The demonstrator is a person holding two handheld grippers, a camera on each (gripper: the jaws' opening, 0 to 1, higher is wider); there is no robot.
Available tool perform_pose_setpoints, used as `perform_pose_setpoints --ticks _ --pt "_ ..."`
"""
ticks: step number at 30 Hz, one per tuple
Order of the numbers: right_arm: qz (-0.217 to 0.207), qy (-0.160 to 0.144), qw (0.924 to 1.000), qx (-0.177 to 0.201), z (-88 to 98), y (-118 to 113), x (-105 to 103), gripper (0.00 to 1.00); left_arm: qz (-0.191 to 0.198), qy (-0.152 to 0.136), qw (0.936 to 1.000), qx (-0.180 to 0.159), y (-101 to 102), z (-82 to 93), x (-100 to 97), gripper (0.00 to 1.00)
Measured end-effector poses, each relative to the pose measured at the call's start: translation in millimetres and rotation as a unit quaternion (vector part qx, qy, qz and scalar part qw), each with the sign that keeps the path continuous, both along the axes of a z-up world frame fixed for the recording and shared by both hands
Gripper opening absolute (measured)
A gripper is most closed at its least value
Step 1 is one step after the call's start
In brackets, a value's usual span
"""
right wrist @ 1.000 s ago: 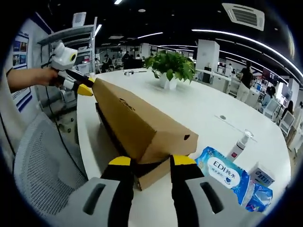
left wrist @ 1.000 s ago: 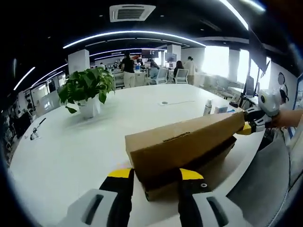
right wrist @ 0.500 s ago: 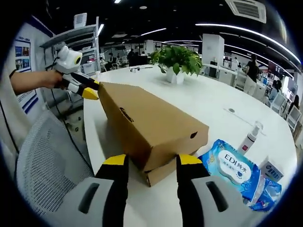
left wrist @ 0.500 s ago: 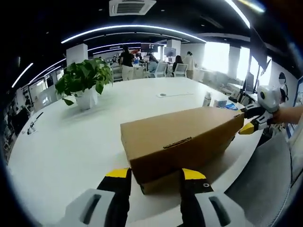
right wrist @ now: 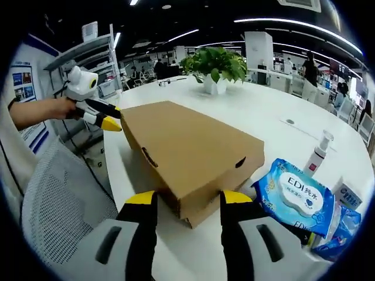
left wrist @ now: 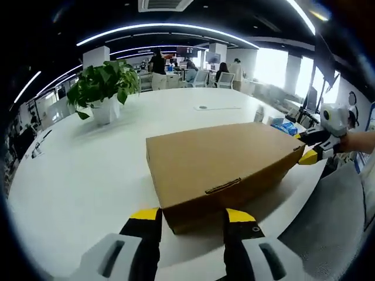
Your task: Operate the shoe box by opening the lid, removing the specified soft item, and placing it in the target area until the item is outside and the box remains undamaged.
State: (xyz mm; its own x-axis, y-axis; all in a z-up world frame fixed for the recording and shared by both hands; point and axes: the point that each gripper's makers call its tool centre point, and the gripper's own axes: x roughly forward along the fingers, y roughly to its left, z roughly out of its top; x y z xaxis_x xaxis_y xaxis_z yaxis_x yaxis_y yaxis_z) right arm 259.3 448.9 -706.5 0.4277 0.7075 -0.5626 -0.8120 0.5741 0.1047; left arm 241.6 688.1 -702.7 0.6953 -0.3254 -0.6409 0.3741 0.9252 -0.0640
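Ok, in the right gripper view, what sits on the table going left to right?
Left claw → cardboard shoe box → blue wet-wipes pack → small white box.

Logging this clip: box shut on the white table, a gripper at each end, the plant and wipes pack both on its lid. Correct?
Not quite. The right gripper view shows the plant and wipes pack on the table, not the lid; the box is shut, with the left gripper and right gripper at its ends.

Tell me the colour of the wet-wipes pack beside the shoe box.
Blue with a white label; the wet-wipes pack shows best in the right gripper view.
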Motion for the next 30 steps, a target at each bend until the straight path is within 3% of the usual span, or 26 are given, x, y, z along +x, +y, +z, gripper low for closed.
perform_pose_setpoints --ticks 19,30 --pt "0.013 -0.021 0.9989 -0.039 -21.0 1.1 1.5 0.38 0.011 0.034 0.9992 0.018 -1.6 -17.4 0.8 0.38" --pt "0.013 -0.022 0.9987 -0.044 -20.4 -1.1 20.0 0.38 0.017 0.035 0.9992 0.012 -1.6 -17.3 15.0 0.38"
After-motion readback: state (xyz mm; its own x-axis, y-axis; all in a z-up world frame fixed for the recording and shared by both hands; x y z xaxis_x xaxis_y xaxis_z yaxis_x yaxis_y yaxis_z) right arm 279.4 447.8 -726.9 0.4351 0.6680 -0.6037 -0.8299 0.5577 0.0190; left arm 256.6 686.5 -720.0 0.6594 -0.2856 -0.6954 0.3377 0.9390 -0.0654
